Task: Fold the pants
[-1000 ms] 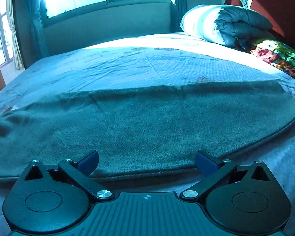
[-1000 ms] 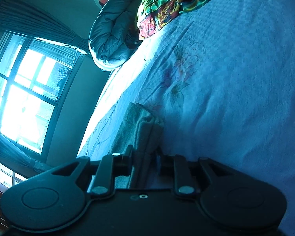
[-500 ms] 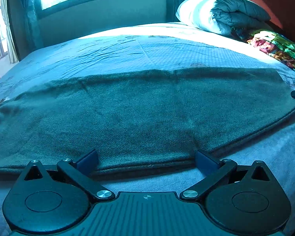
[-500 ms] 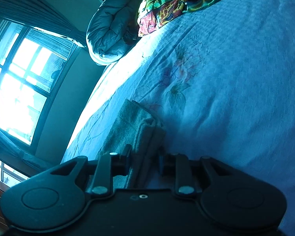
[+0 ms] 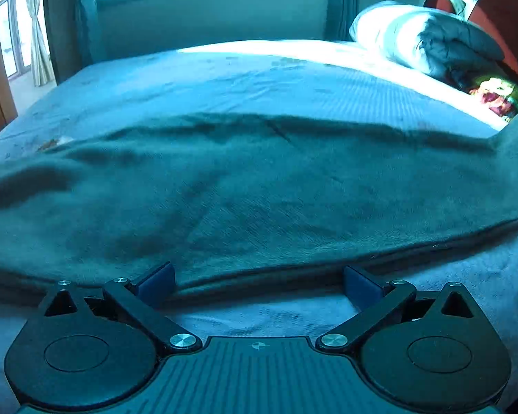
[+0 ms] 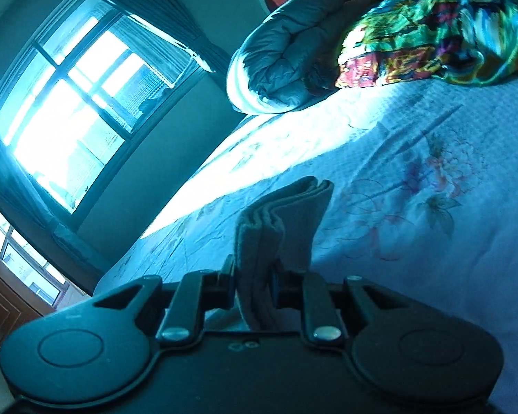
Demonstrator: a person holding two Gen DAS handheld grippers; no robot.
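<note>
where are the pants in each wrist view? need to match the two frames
Left wrist: pants spread flat across the middle of the picture, right end lifting at the edge.
Right wrist: a bunched end of the pants sits bottom centre, clamped in the right hand-held gripper, whose jaws are closing.
Shared landmark: the rolled grey duvet by the headboard.

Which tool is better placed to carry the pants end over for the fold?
Right. The right tool is closing on the bunched end of the pants; the left tool is open, holding nothing.
</note>
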